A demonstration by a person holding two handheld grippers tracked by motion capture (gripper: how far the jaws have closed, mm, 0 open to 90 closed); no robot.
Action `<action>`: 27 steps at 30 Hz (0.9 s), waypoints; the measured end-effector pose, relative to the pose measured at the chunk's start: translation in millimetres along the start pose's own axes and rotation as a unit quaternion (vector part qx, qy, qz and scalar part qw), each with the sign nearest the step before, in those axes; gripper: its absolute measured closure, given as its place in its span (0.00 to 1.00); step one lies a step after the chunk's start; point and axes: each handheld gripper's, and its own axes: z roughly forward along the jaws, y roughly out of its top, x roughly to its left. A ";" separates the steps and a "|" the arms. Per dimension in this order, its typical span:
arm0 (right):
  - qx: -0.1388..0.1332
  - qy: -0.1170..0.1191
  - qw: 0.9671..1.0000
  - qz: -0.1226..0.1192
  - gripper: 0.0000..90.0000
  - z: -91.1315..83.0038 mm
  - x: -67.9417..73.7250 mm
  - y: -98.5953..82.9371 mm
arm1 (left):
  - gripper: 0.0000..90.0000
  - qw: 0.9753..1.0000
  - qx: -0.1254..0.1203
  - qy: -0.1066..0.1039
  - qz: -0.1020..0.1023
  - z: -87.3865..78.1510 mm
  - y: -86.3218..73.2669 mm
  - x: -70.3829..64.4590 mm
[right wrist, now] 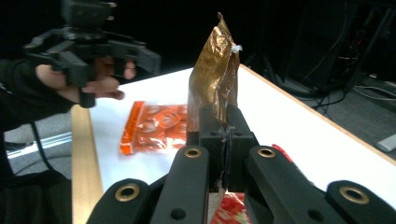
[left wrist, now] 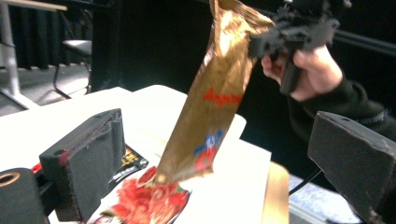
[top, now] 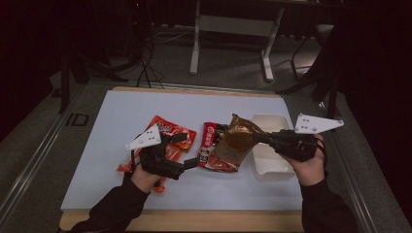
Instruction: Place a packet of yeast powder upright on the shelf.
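1. Snack bags lie on the white desk [top: 121, 111], which has a wooden border along its near and far edges.
2. Right tool [top: 265, 137] is clenched on the upper edge of a gold foil bag [top: 236, 141]; in the right gripper view the two black jaws are pressed together with the foil between them.
3. Gold foil bag hangs tilted above the middle of the desk. In the left gripper view its lower end is just over a red and black snack bag [top: 214, 145] that lies flat there; I cannot tell if the two touch.
4. Left tool [top: 189, 149] is released: in the left gripper view its jaws stand wide apart, with the gold bag between them but farther off, and they grasp nothing.
5. Orange snack bag [top: 167, 133] lies flat toward the left side of the desk, partly under the left tool and the hand that holds it.
6. White plastic container [top: 267, 162] stands near the right edge of the desk, just beside the gold bag and below the right tool.
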 end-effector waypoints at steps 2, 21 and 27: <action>0.003 -0.006 1.000 -0.002 0.99 -2.7 -9.7 2.0 | 0.05 1.000 0.009 0.011 0.003 -8.9 -4.5 1.4; 0.002 -0.045 0.999 -0.015 0.99 -13.0 -54.3 3.4 | 0.06 0.997 0.045 0.058 0.014 -48.0 -58.2 -0.7; 0.000 -0.065 0.998 -0.018 0.99 -19.2 -65.7 5.7 | 0.06 0.997 0.043 0.067 0.013 -52.6 -67.2 0.7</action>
